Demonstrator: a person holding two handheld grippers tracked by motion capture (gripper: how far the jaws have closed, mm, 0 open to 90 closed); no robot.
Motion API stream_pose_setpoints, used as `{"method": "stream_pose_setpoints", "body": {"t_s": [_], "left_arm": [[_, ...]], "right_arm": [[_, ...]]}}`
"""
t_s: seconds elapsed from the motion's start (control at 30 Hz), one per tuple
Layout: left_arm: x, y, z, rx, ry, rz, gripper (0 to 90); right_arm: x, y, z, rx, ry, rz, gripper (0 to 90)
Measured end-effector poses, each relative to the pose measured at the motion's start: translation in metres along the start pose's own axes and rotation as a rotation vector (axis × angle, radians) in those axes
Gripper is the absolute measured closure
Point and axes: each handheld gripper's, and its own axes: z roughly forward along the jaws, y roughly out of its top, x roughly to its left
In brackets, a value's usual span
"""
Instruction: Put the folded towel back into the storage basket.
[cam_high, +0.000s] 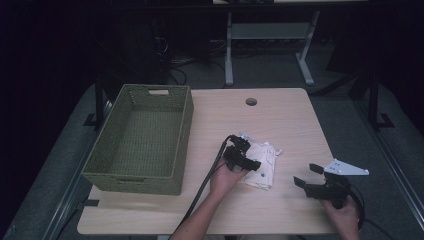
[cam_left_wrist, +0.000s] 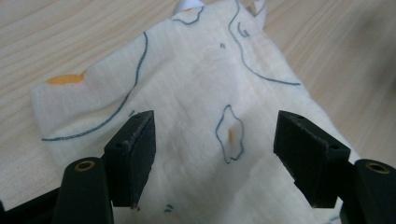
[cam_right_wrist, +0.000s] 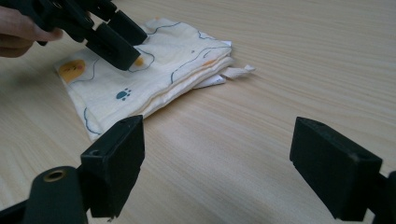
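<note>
on the table (cam_high: 280, 115), folded cream printed cloth (cam_high: 262, 167)

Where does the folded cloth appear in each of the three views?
High view: cloth at table centre, under the left claw.
Left gripper view: cloth covers the middle, behind the open jaws.
Right gripper view: cloth upper left.
Shared landmark: the wooden table.

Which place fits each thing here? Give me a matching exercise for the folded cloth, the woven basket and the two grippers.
Things:
1. cream folded cloth with blue line drawings
2. green woven basket
3. left gripper
4. right gripper

Places:
A. over bare wooden table, jaws open
B. left part of the table
C. middle of the table
D. just above the cloth, jaws open

Pairs: 1-C, 2-B, 3-D, 4-A
</note>
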Motion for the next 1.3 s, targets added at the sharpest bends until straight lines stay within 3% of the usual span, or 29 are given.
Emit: {"method": "stream_pose_setpoints", "body": {"t_s": [0.1, 0.2, 0.23, 0.27, 0.43, 0.9, 1.17, 1.2, 1.3], "left_arm": [[-0.002, -0.001, 0.003, 0.002, 0.025, 0.012, 32.0], [-0.011, -0.001, 0.007, 0.009, 0.098, 0.080, 34.7], [-0.011, -0.001, 0.007, 0.009, 0.098, 0.080, 36.3], [-0.015, -0.001, 0.009, 0.014, 0.144, 0.120, 37.5], [-0.018, -0.002, 0.009, 0.012, 0.170, 0.129, 43.4], [-0.015, -0.006, 0.004, 0.001, 0.165, 0.129, 75.3], [-0.011, -0.008, 0.000, -0.002, 0.121, 0.082, 80.7], [-0.008, -0.010, -0.002, 0.000, 0.088, 0.051, 80.9], [-0.004, -0.012, -0.005, -0.003, 0.060, 0.029, 81.1]], "right_arm": [[0.000, 0.000, 0.000, 0.000, 0.000, 0.000, 17.5], [0.001, 0.000, 0.000, -0.002, 0.002, -0.002, 17.5], [0.001, 0.000, 0.000, -0.002, 0.002, -0.002, 17.5], [0.000, 0.000, 0.000, -0.004, 0.003, -0.003, 17.6], [0.001, 0.000, 0.000, -0.005, 0.000, -0.006, 17.6], [0.002, 0.000, 0.000, 0.002, 0.002, -0.013, 17.6], [0.003, 0.000, 0.001, 0.008, 0.001, -0.017, 17.6], [0.003, 0.000, 0.001, 0.007, 0.001, -0.017, 17.6], [0.003, 0.000, 0.001, 0.007, 0.000, -0.016, 17.6]]}}
